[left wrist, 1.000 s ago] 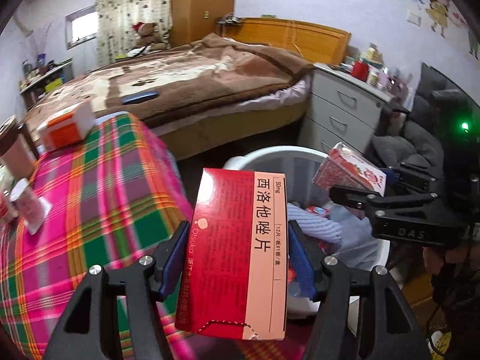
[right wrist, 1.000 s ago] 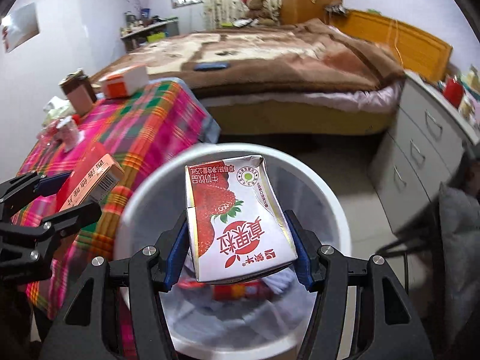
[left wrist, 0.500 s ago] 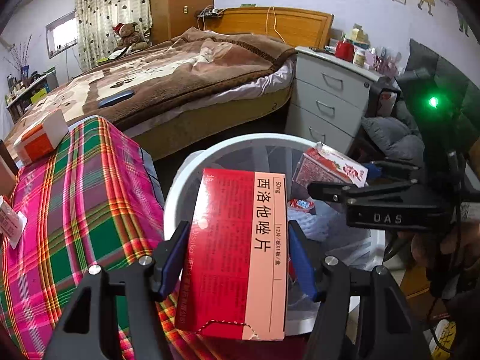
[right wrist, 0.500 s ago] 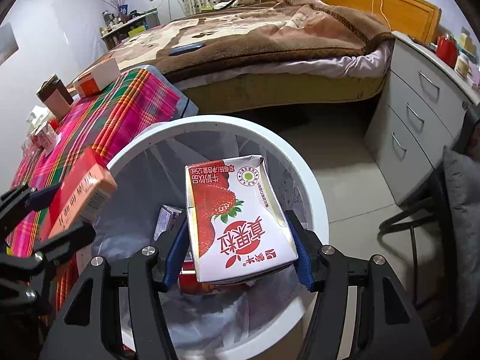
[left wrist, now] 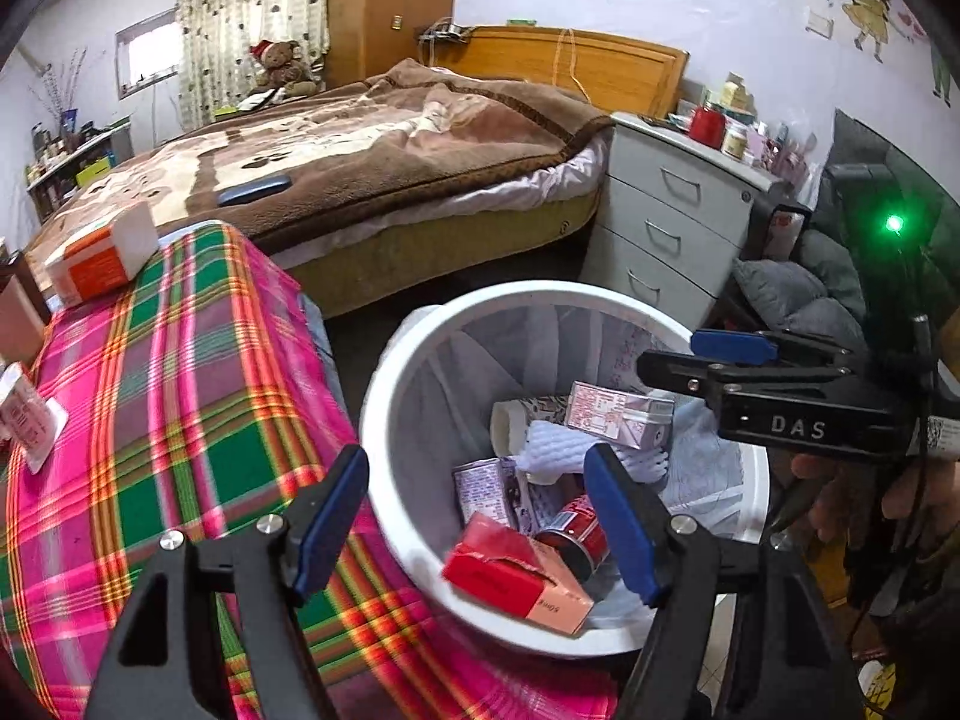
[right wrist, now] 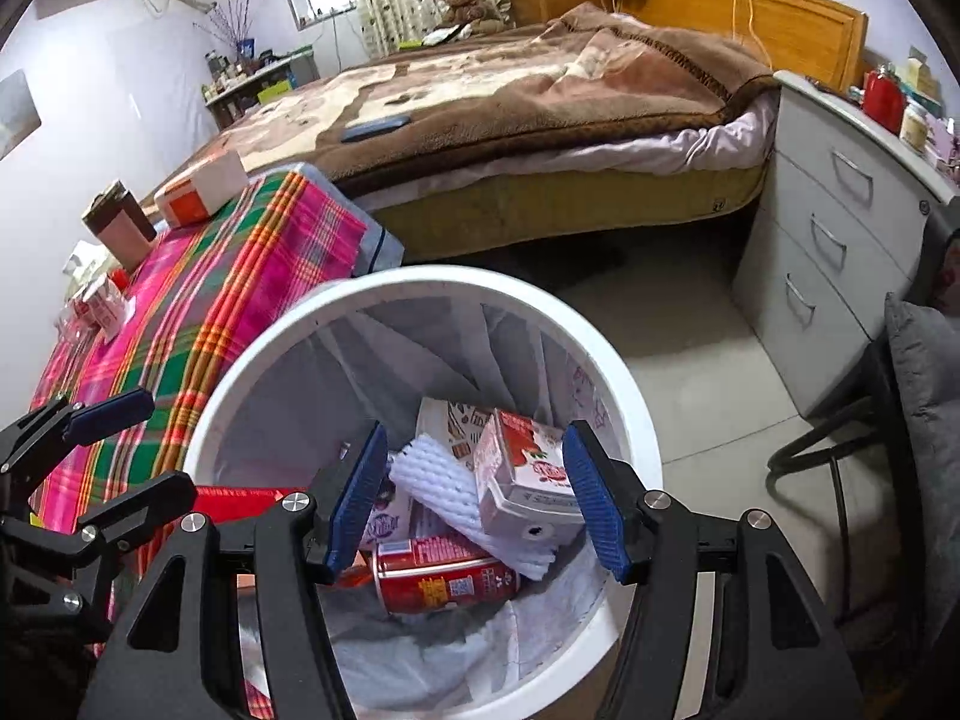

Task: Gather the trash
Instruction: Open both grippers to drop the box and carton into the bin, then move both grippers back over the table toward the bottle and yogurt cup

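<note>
1. My left gripper [left wrist: 477,516] sits at the bottom of its own view, over the near rim of the white trash bin [left wrist: 384,396]; its jaws are opening and nothing is between the blue pads.
2. The red medicine box [left wrist: 516,576] is in the lower centre of that view, tilted against the near inside wall of the bin, clear of both pads.
3. My right gripper [right wrist: 477,498] fills the bottom of its view, jaws wide, gripping nothing.
4. The strawberry milk carton [right wrist: 522,474] shows between and beyond those pads, lying down inside the bin on a white foam sleeve [right wrist: 444,498].
5. A red can [right wrist: 444,576] lies on its side just below the carton, low in the bin; other small cartons sit around it.
6. The bin stands on the floor just beside the table with the plaid cloth [left wrist: 150,408], which fills the left of the left view.
7. On that cloth, at the upper left, an orange-and-white box [left wrist: 99,255] rests.
</note>
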### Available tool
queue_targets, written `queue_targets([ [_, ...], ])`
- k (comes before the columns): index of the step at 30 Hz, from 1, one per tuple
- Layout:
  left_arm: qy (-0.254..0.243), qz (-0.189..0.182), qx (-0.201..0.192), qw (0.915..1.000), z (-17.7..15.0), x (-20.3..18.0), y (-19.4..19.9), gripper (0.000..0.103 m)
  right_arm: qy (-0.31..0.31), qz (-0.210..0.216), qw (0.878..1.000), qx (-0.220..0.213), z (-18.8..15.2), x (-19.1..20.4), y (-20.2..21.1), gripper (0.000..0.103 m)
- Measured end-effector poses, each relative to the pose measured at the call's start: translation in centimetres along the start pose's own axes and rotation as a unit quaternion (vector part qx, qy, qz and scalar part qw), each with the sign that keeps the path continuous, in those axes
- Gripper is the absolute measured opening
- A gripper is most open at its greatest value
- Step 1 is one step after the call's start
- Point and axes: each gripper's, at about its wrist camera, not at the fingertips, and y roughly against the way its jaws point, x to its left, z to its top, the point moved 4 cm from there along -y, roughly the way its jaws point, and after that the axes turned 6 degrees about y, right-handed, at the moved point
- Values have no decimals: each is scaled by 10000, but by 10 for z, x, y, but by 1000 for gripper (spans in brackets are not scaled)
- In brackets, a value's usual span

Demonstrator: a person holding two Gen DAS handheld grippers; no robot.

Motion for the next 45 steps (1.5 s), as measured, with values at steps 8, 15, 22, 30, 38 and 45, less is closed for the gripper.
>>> queue_targets([
  [8,192,158,-257,9994,3,24,25,76,205,-146,9994,-228,8,18,12,62],
  [15,470,438,-487,9967,2,63,50,76,312,-31,9984,-478,18,46,19,62],
  [22,769,833,-644,9915,-2,119,72,76,658,110,9953,-698,28,97,15,62],
  [30,1090,1244,-784,9831,-8,185,96,76,846,423,9924,-788,40,148,4,62],
  [38,1410,1470,-887,9750,-14,238,112,76,1055,717,9887,-791,50,193,-7,62],
  [45,1675,1806,-977,9643,-15,304,126,76,1357,946,9837,-707,59,239,-26,62],
])
